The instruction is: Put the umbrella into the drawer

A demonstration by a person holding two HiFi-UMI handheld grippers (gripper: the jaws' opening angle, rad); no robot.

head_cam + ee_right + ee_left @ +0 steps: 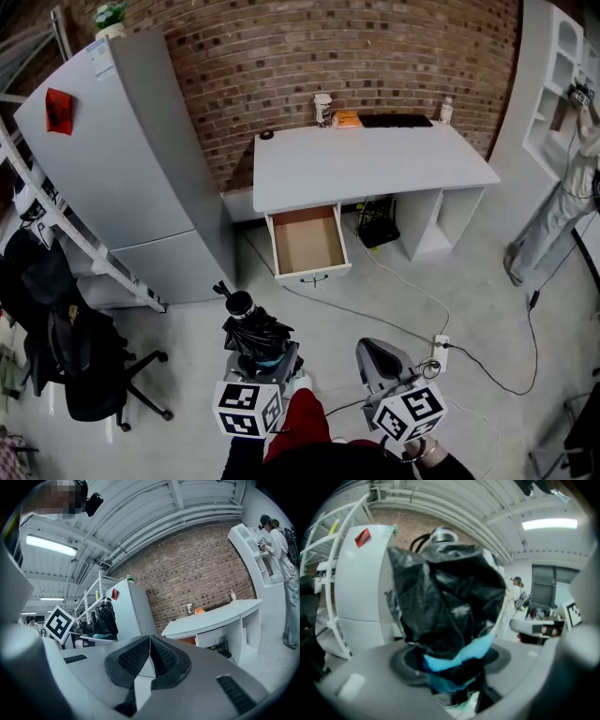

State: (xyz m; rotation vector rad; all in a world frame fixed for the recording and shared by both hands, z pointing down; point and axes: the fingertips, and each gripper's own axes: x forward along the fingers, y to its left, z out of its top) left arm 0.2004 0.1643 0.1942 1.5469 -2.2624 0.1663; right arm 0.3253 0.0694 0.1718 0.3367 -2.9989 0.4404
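Head view shows the left tool [265, 359] clamping the folded umbrella [249, 330], well short of the open drawer [307, 242] under the surface [366, 164], and the right tool [377, 356] closed and empty; best to bring the umbrella over the drawer, lay it lengthwise, then release.

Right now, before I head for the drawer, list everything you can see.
umbrella: one, black with blue trim, folded, in the left gripper
drawer: one, white, brown inside, pulled open under the desk
desk: one, white, against the brick wall
keyboard: one, black, back of the desk
fridge: one, grey, left of the desk
office chair: one, black, lower left
power strip: one, white, on the floor with cables
person: one, light clothes, at the white shelves, far right
left gripper: one, grey, jaws closed on the umbrella
right gripper: one, grey, jaws together, empty
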